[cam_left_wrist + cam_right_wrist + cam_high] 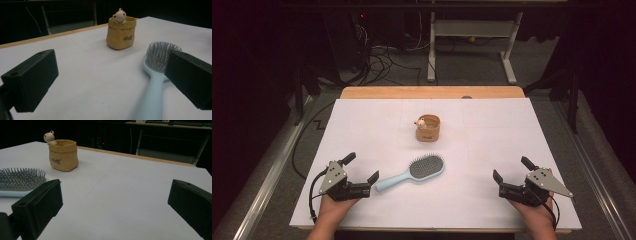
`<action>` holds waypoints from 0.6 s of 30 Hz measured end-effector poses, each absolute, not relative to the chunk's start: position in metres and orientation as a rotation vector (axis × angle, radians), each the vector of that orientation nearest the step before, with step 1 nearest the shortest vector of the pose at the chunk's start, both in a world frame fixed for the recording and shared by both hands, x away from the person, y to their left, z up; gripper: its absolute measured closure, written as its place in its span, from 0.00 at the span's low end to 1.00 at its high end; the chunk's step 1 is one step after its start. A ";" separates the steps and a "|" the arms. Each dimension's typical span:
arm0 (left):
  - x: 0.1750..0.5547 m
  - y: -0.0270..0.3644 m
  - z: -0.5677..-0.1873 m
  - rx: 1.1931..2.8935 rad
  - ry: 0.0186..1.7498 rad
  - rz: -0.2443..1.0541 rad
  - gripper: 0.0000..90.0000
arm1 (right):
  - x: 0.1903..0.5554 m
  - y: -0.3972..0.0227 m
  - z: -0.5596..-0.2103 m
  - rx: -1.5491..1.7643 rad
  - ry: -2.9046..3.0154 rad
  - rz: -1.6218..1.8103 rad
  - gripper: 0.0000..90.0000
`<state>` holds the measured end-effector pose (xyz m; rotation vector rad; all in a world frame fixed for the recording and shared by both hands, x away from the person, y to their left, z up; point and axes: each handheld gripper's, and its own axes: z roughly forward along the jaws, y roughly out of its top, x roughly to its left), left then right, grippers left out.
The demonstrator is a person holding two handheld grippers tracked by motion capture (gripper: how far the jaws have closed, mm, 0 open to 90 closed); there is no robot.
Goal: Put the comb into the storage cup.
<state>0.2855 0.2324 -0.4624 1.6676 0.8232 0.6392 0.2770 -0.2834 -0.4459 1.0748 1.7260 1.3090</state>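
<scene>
A tan pot [428, 128] stands at centre frame, a small figure [420, 122] peeking over its rim. Below lies a brush [412, 173]. Both tools, left [360, 171] and right [510, 170], are released, grasping nothing.

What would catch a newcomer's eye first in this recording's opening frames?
Probably the pale blue hairbrush lying bristles-up near the middle of the white table, its handle end close to the left gripper. Beyond it stands a small tan pot with a little animal figure peeking over its rim. The left gripper and the right gripper rest open at the near corners, holding nothing.
</scene>
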 end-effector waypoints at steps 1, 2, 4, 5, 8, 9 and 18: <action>0.285 0.232 -0.462 1.668 0.823 0.639 0.00 | 0.277 -0.283 -0.446 1.073 1.729 1.308 0.00; 0.286 0.233 -0.462 1.668 0.824 0.637 0.00 | 0.277 -0.283 -0.446 1.073 1.729 1.308 0.00; 0.285 0.233 -0.462 1.665 0.826 0.639 0.00 | 0.277 -0.283 -0.446 1.072 1.731 1.305 0.00; 0.285 0.234 -0.462 1.660 0.826 0.637 0.00 | 0.277 -0.282 -0.446 1.069 1.731 1.305 0.00; 0.285 0.234 -0.461 1.664 0.829 0.638 0.00 | 0.277 -0.282 -0.446 1.069 1.735 1.302 0.00; 0.286 0.234 -0.460 1.680 0.840 0.614 0.00 | 0.277 -0.282 -0.446 1.070 1.734 1.303 0.00; 0.285 0.233 -0.459 1.691 0.833 0.641 0.00 | 0.277 -0.282 -0.446 1.069 1.733 1.299 0.00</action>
